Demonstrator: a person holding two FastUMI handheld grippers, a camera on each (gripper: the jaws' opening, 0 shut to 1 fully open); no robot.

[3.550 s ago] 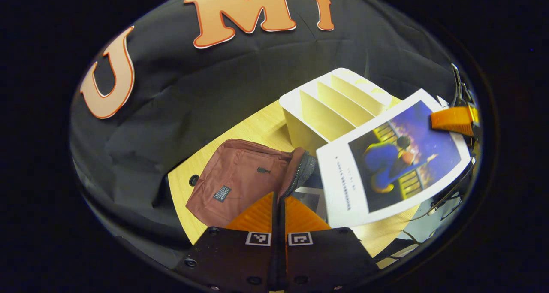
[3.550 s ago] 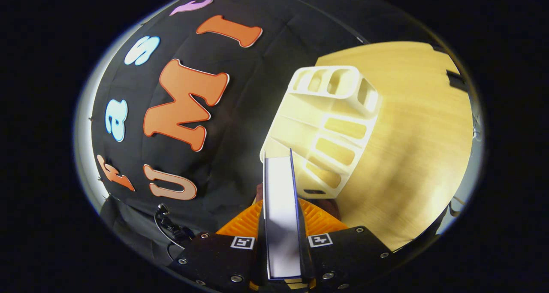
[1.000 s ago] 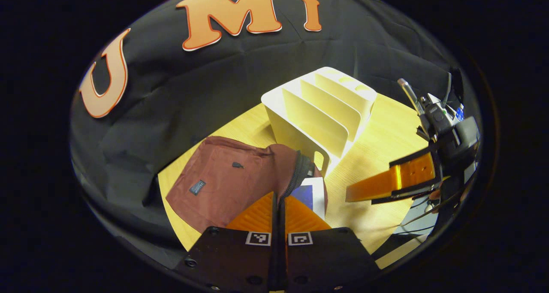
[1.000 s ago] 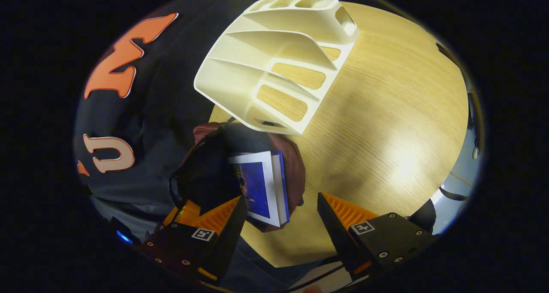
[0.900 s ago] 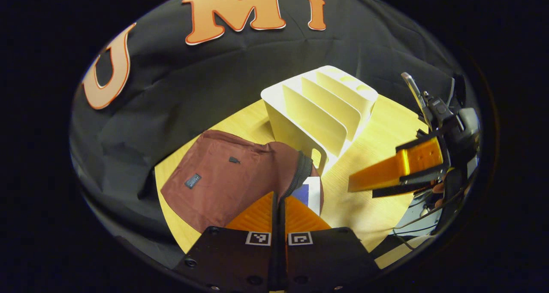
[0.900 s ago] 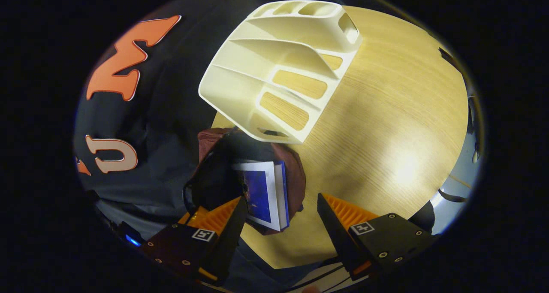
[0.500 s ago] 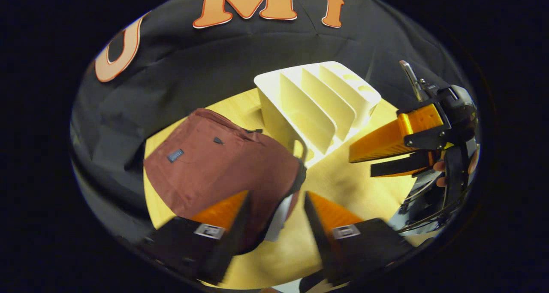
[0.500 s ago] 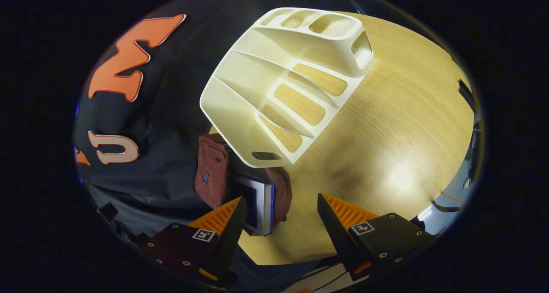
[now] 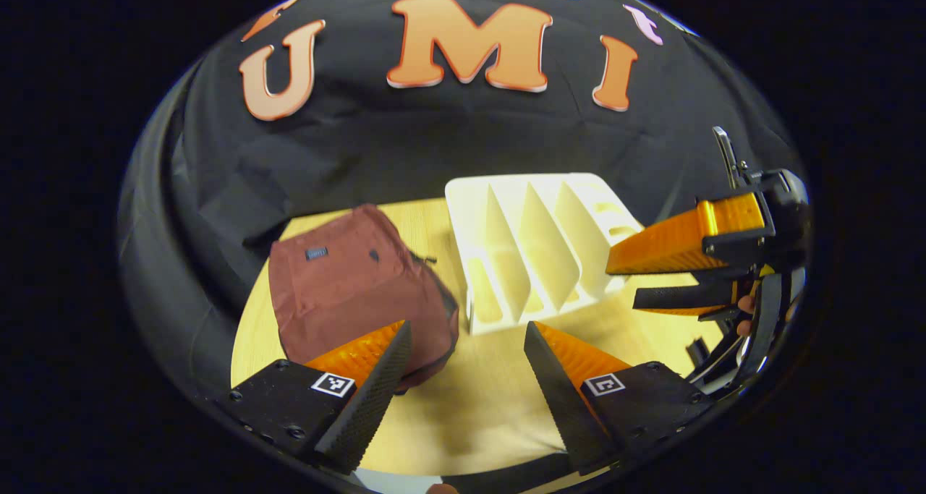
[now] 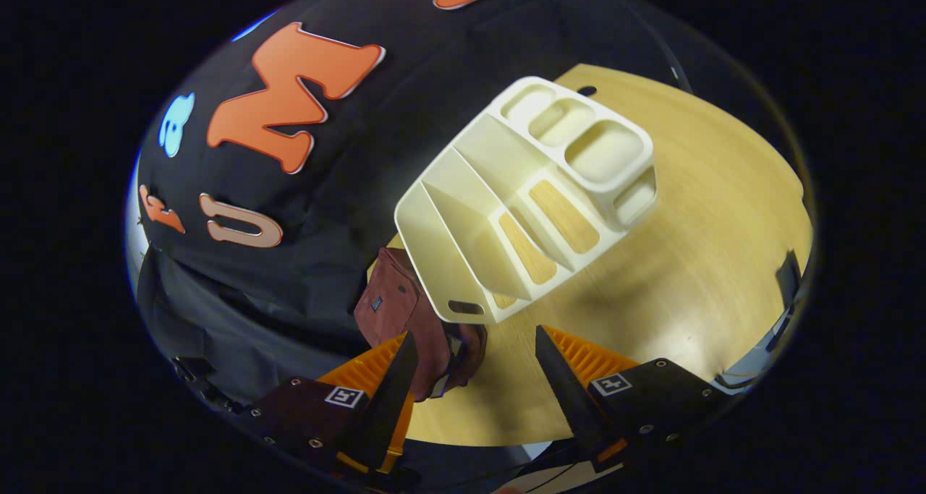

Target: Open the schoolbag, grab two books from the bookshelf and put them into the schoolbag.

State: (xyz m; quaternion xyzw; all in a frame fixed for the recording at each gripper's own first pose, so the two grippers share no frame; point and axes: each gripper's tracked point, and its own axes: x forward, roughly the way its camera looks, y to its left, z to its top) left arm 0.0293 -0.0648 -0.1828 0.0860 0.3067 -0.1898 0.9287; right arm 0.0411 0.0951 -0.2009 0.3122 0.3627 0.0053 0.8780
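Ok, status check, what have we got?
Left gripper open, right gripper open. Schoolbag beside the bookshelf on the table. Bookshelf slots bare.

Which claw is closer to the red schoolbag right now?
Left. The left claw hovers open just over the schoolbag; the right claw hangs open past the white bookshelf.

My left gripper (image 9: 463,349) hangs over the table (image 9: 477,400) with its jaws spread wide and nothing between them. Ahead on the left lies the bag (image 9: 347,284), touching the foot of the white shelf (image 9: 535,248) beside it. Off to the right I see the right gripper (image 9: 651,277), jaws apart, held above the table by a hand (image 9: 745,313).
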